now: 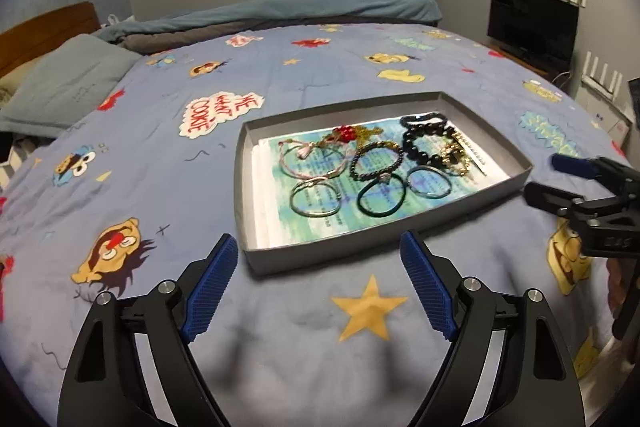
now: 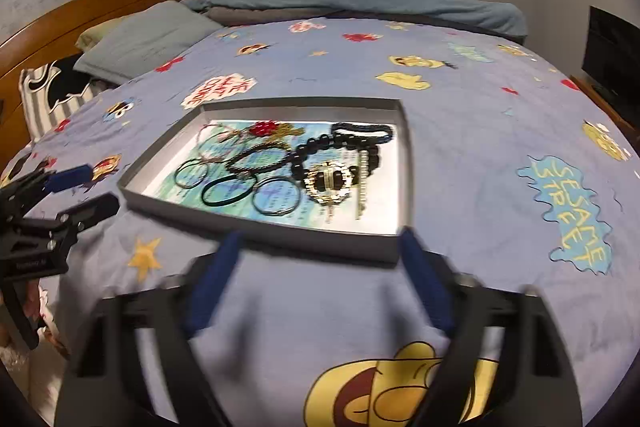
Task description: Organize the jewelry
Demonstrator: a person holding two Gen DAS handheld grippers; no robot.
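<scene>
A shallow grey box tray (image 1: 250,163) (image 2: 404,163) lies on the bed and holds jewelry on a printed sheet. Inside are a black bead necklace (image 1: 424,143) (image 2: 320,147), a dark bead bracelet (image 1: 374,161), a pink cord bracelet (image 1: 308,157), a red bead piece (image 1: 345,133) (image 2: 264,127), a gold ornament (image 2: 328,183) and several thin rings and hair ties (image 1: 380,197) (image 2: 228,189). My left gripper (image 1: 316,247) is open and empty just before the tray's near edge. My right gripper (image 2: 320,247) is open and empty, blurred, at the tray's near edge.
The bed has a blue cartoon-print cover (image 1: 280,327) (image 2: 480,131). Pillows (image 1: 68,83) and a wooden headboard (image 2: 80,11) are at the left. A folded blanket (image 1: 280,13) lies at the far side. A TV (image 1: 532,23) stands at the right.
</scene>
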